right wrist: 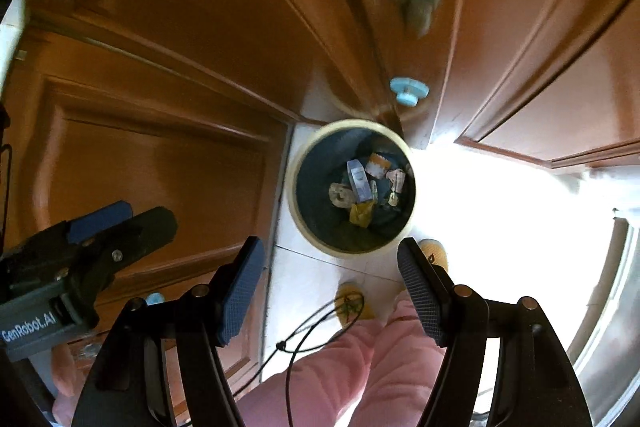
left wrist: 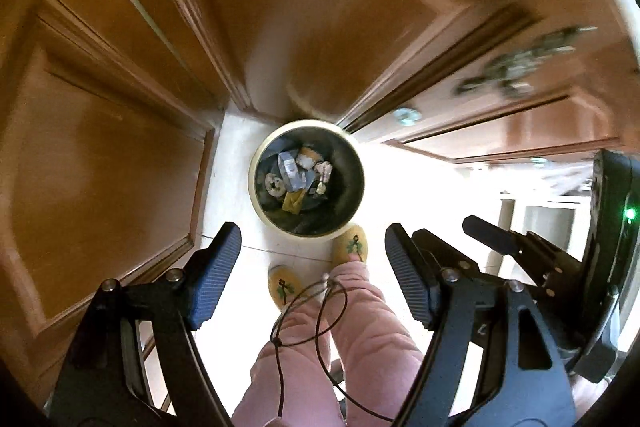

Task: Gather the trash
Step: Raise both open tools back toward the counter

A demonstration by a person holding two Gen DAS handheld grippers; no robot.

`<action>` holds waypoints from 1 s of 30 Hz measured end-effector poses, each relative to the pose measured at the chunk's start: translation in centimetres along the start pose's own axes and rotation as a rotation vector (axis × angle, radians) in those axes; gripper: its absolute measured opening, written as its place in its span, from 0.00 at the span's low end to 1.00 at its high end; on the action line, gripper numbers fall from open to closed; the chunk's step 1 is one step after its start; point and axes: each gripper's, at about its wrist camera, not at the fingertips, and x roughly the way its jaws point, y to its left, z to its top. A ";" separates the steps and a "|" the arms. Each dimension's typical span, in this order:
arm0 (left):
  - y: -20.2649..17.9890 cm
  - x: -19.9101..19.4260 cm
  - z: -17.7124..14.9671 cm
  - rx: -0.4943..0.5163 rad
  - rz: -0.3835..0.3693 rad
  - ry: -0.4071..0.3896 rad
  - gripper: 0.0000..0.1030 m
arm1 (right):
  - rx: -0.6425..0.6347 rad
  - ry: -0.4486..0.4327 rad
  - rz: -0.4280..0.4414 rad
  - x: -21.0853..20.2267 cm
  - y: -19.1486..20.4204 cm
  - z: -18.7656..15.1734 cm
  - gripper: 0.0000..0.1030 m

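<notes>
Both grippers, left gripper (left wrist: 312, 267) and right gripper (right wrist: 330, 283), hang empty with fingers apart; beyond their tips the bin (left wrist: 256, 183) already holds wrappers (left wrist: 294, 175), so collecting looks nearly done.

Glossy brown wood doors (left wrist: 120, 147); smooth pale floor tiles (right wrist: 312, 291); quilted pink cloth trousers (left wrist: 360, 339); ribbed matt pads (left wrist: 212, 279).
</notes>
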 end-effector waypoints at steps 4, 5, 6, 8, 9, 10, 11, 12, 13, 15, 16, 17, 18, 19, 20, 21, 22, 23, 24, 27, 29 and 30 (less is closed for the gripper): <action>-1.6 -7.1 -0.6 0.037 -0.024 -0.063 0.70 | -0.005 -0.040 0.013 -6.2 1.9 -0.6 0.68; -1.9 -8.9 -0.7 0.050 -0.026 -0.084 0.70 | -0.010 -0.051 0.014 -7.4 2.5 -0.7 0.68; -2.2 -10.4 -0.8 0.060 -0.030 -0.102 0.70 | -0.017 -0.066 0.014 -9.0 3.2 -0.8 0.68; -2.7 -13.9 -0.9 0.080 -0.040 -0.148 0.70 | -0.035 -0.108 0.018 -12.5 4.7 -1.0 0.68; -2.8 -15.4 -0.8 0.089 -0.043 -0.169 0.70 | -0.044 -0.127 0.019 -13.9 5.4 -1.1 0.68; -2.8 -16.8 -0.8 0.099 -0.044 -0.193 0.70 | -0.052 -0.150 0.022 -15.5 6.1 -1.2 0.68; -3.0 -18.8 -0.8 0.112 -0.045 -0.228 0.70 | -0.060 -0.176 0.025 -17.2 6.9 -1.2 0.68; -2.9 -20.2 -0.7 0.122 -0.044 -0.252 0.70 | -0.065 -0.200 0.025 -18.6 7.5 -1.3 0.68; -2.9 -21.9 -0.6 0.131 -0.039 -0.284 0.70 | -0.068 -0.222 0.024 -20.0 8.2 -1.4 0.68; -2.9 -25.0 -0.5 0.139 -0.033 -0.341 0.70 | -0.074 -0.281 0.027 -23.0 9.4 -1.6 0.70; -2.8 -26.4 -0.4 0.140 -0.034 -0.368 0.70 | -0.076 -0.308 0.023 -24.3 10.1 -1.6 0.72; -2.7 -27.5 -0.3 0.141 -0.037 -0.388 0.70 | -0.078 -0.335 0.019 -25.4 10.6 -1.7 0.72; -2.6 -29.0 -0.1 0.142 -0.039 -0.412 0.70 | -0.082 -0.354 0.017 -26.3 11.1 -1.7 0.73; -2.7 -30.3 0.0 0.143 -0.041 -0.433 0.70 | -0.086 -0.370 0.014 -27.3 11.6 -1.7 0.73; -2.8 -31.6 0.2 0.147 -0.043 -0.455 0.70 | -0.093 -0.394 0.008 -28.6 12.2 -1.7 0.73; -2.9 -32.9 0.3 0.152 -0.042 -0.480 0.70 | -0.097 -0.408 0.004 -29.6 12.6 -1.7 0.73; -3.0 -34.0 0.5 0.159 -0.040 -0.503 0.70 | -0.103 -0.424 0.001 -30.6 12.9 -1.7 0.73; -2.9 -34.7 0.7 0.163 -0.040 -0.519 0.70 | -0.109 -0.446 -0.007 -31.8 13.4 -1.6 0.73; -3.0 -35.5 1.0 0.166 -0.041 -0.538 0.70 | -0.114 -0.461 -0.013 -33.1 13.9 -1.6 0.73; -3.2 -37.3 1.6 0.173 -0.054 -0.571 0.70 | -0.124 -0.495 -0.022 -35.5 14.4 -1.3 0.73; -3.2 -38.1 2.5 0.185 -0.060 -0.577 0.70 | -0.134 -0.523 -0.034 -37.3 14.8 -0.8 0.75; -3.2 -38.2 2.9 0.190 -0.062 -0.578 0.70 | -0.141 -0.538 -0.039 -38.1 14.8 -0.5 0.76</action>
